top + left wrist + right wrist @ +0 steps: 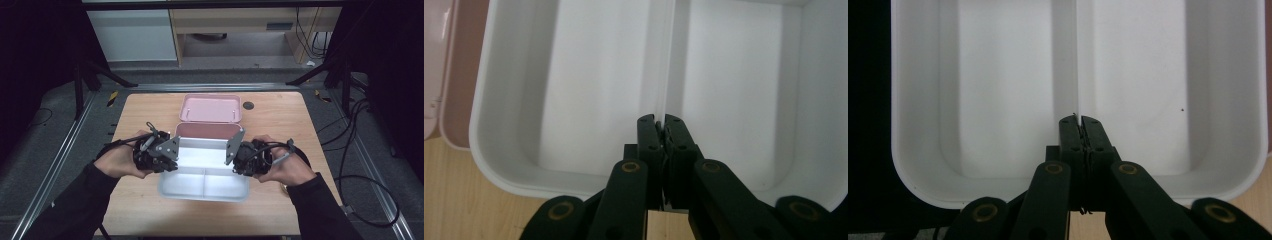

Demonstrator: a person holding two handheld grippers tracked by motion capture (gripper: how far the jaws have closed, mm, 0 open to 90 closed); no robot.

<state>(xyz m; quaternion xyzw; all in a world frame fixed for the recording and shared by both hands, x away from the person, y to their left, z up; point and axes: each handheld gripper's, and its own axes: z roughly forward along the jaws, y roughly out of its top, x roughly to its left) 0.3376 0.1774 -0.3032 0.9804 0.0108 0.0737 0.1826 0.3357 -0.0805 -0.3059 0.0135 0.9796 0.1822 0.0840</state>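
A white divided tray hangs between my two grippers, in front of and partly over the pink box base. My left gripper comes in from the tray's left end and my right gripper from its right end. In the left gripper view, the left gripper reaches over the tray rim, its jaws shut on the end of the middle divider. In the right gripper view, the right gripper is shut on the other end of the divider, past the rim.
The pink lid lies flat behind the base on the wooden table. A small black disc sits right of the lid. Cables trail on the floor beside the table's right edge. Pink box wall shows left of the tray.
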